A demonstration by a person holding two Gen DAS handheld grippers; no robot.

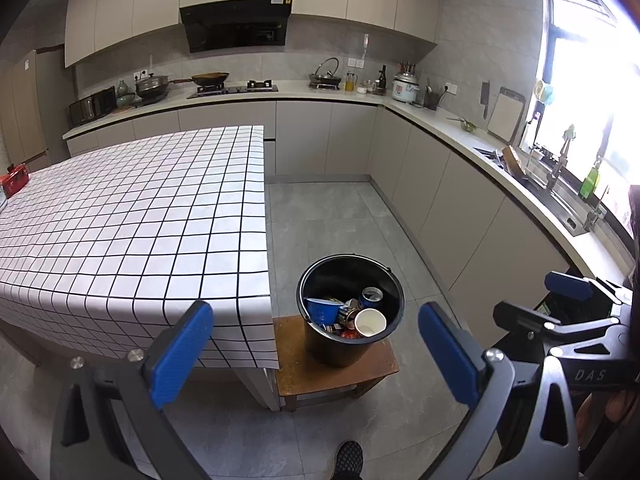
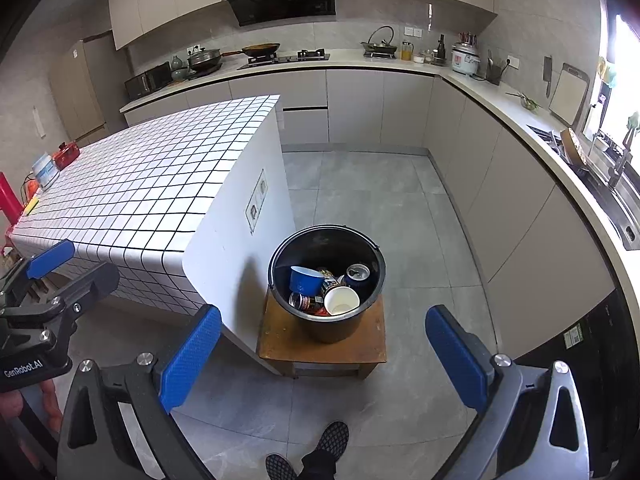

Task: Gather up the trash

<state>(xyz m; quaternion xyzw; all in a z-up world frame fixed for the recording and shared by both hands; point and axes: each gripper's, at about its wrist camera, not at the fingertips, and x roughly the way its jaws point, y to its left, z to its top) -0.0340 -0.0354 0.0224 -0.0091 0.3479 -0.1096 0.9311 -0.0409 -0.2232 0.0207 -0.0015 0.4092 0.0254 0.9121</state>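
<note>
A black bucket [image 1: 340,344] stands on a low wooden stool [image 1: 296,376] beside the checked table [image 1: 132,220]. It holds trash: a white paper cup [image 1: 370,322], a blue bowl [image 1: 322,312], a blue can [image 1: 371,296] and other cans. My left gripper [image 1: 316,356] is open and empty, above and short of the bucket. In the right wrist view the bucket [image 2: 332,328], the white cup [image 2: 341,301], the blue bowl [image 2: 306,278] and the stool [image 2: 276,344] show too. My right gripper [image 2: 324,356] is open and empty, also held back from the bucket.
A red item [image 1: 15,182] lies at the table's far left edge. Red and white things [image 2: 56,162] sit at the table's far end. Kitchen counters [image 1: 432,114] with cookware and a sink [image 2: 616,200] run along the back and right. The person's shoes [image 2: 320,452] stand on the grey floor.
</note>
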